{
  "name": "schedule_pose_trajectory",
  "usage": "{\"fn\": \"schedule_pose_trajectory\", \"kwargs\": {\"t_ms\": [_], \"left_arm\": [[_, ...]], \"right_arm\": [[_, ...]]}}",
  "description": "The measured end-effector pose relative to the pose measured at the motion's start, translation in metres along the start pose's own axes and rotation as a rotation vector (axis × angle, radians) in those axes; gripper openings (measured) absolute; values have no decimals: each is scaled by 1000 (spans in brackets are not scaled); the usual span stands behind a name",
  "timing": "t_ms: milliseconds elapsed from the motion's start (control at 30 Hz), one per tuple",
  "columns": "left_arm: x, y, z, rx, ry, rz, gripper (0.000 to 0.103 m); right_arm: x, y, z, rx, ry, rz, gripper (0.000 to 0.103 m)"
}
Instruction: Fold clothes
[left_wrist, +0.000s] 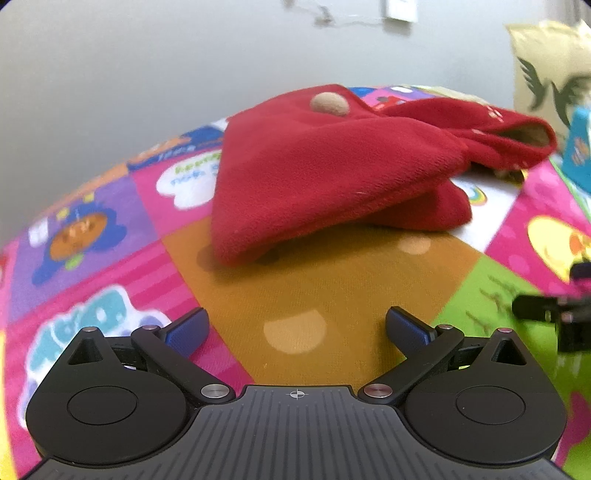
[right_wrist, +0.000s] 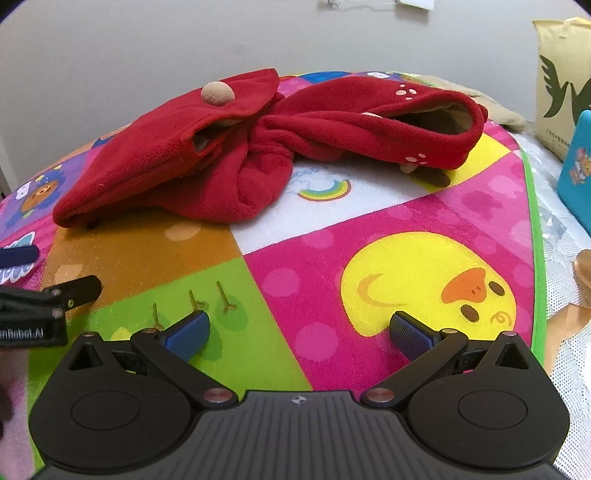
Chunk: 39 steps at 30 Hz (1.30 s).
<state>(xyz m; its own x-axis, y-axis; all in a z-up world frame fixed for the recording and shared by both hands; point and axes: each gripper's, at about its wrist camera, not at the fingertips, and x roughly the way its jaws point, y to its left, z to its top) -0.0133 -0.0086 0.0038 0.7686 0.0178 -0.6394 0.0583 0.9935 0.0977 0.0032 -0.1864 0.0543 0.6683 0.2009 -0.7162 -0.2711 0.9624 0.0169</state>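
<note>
A red fleece garment (left_wrist: 332, 173) with a tan pompom (left_wrist: 329, 103) lies crumpled on the colourful cartoon play mat (left_wrist: 295, 295). In the right wrist view the garment (right_wrist: 207, 162) stretches across the far part of the mat, its tan-lined open end (right_wrist: 439, 122) at the right. My left gripper (left_wrist: 297, 328) is open and empty, above the orange patch just in front of the garment. My right gripper (right_wrist: 299, 330) is open and empty over the green and pink patches, further back. The left gripper shows at the left edge of the right wrist view (right_wrist: 44, 299).
A grey wall rises behind the mat. A cream bag with a green bird print (right_wrist: 561, 88) and a blue box (right_wrist: 576, 173) stand at the right. A white quilted surface (right_wrist: 561, 251) lies beyond the mat's green right edge.
</note>
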Motion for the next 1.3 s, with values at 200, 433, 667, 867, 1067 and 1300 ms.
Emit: {"fn": "schedule_pose_trajectory", "kwargs": {"t_ms": [200, 433, 667, 867, 1067, 1300], "left_arm": [[-6, -17, -3, 214, -70, 50, 103], [-11, -17, 13, 309, -143, -2, 103], [32, -32, 59, 536, -320, 193, 103], [38, 104, 103, -8, -291, 548, 103], [38, 199, 54, -170, -64, 535, 103], [2, 136, 68, -10, -147, -176, 103]], "right_arm": [[0, 0, -2, -12, -16, 9, 103], [-1, 1, -3, -9, -27, 7, 103], [-1, 1, -3, -7, -30, 5, 103], [0, 1, -3, -10, -27, 3, 103], [6, 3, 8, -36, 1, 18, 103], [13, 8, 68, -33, -81, 91, 103]]}}
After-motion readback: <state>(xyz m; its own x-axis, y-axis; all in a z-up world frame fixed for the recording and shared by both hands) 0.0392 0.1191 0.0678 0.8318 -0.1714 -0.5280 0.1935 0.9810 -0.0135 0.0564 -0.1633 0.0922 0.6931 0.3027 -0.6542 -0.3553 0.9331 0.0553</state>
